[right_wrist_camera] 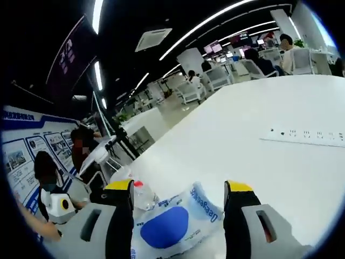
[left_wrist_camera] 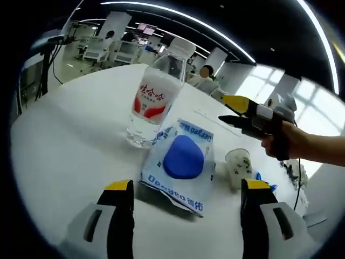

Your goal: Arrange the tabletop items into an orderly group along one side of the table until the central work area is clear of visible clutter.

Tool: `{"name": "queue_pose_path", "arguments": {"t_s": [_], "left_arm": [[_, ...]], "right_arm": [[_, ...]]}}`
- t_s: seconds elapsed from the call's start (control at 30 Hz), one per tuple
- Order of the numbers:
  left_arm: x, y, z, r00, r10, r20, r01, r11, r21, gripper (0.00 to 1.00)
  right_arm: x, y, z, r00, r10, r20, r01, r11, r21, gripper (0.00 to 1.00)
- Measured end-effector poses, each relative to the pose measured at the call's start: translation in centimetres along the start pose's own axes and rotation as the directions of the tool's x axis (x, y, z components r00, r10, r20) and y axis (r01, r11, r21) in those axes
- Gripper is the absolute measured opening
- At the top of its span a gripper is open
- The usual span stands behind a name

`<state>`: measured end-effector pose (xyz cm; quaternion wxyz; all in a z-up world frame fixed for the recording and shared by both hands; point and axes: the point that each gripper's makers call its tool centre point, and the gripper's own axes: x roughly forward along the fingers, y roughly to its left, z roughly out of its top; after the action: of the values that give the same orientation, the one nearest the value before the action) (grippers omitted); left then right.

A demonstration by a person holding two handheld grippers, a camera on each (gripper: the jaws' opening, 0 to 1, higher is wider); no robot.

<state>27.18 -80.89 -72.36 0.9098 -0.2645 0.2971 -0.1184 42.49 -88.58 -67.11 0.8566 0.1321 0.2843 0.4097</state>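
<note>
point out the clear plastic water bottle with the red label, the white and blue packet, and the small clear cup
clear plastic water bottle with red label [left_wrist_camera: 152, 100], left gripper view, on its label
white and blue packet [left_wrist_camera: 183, 156], left gripper view, on its blue oval
small clear cup [left_wrist_camera: 239, 166], left gripper view, on its side wall

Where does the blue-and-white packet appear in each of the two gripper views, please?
Left gripper view: the packet lies at lower centre, between that gripper's jaws, right of the water bottle.
Right gripper view: the packet sits at the bottom, between the jaws.
Shared landmark: the water bottle beside it.
</note>
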Motion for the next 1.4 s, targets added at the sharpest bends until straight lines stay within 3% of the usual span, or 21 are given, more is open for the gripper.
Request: {"name": "queue_pose_path", "arguments": {"t_s": [0.23,0.47,0.63,0.9,1.03,1.13,1.17,1.23,1.3,1.4], "left_arm": [[0.1,0.2,-0.7,1.000,-0.005,-0.010,0.004,0.998,-0.070,0.68],[0.3,1.0,-0.5,1.000,0.000,0.004,0.001,0.986,-0.168,0.56],[0.2,1.0,-0.6,1.000,0.002,-0.003,-0.002,0.984,-0.179,0.53],[0.1,1.3,-0.6,1.000,0.029,0.012,-0.026,0.982,-0.187,0.37],[0.4,1.8,-1.3,0.999,0.045,-0.009,-0.046,0.979,-0.201,0.30],[0.5,2.0,-1.5,0.999,0.050,-0.016,-0.052,0.977,-0.207,0.25],[0.4,2.1,-1.5,0.998,0.062,-0.018,-0.064,0.977,-0.203,0.21],[0.2,2.7,-1.4,0.995,0.100,-0.013,-0.101,0.978,-0.181,0.02],[0.2,2.5,-1.1,0.996,0.092,0.005,-0.089,0.977,-0.194,0.00],[0.3,2.6,-1.1,0.996,0.085,-0.009,-0.085,0.974,-0.208,0.00]], "right_arm": [[1.4,-1.0,-1.5,0.997,-0.022,-0.074,0.020,0.999,-0.029,0.59],[2.4,-3.2,-2.5,0.987,-0.097,-0.125,0.097,0.995,-0.008,0.49],[2.8,-3.9,-3.2,0.981,-0.100,-0.163,0.099,0.995,-0.014,0.47],[3.2,-4.1,-4.9,0.967,-0.102,-0.232,0.098,0.995,-0.030,0.31],[3.0,-5.0,-5.1,0.956,-0.150,-0.252,0.124,0.985,-0.116,0.19],[3.1,-4.7,-4.7,0.961,-0.141,-0.239,0.114,0.986,-0.124,0.14],[3.1,-4.8,-4.8,0.959,-0.141,-0.246,0.110,0.985,-0.134,0.13],[3.0,-4.8,-5.1,0.953,-0.138,-0.269,0.092,0.980,-0.175,0.08],[3.1,-4.4,-5.3,0.952,-0.123,-0.280,0.073,0.980,-0.184,0.00],[3.2,-4.3,-5.2,0.949,-0.131,-0.288,0.056,0.965,-0.256,0.00]]}}
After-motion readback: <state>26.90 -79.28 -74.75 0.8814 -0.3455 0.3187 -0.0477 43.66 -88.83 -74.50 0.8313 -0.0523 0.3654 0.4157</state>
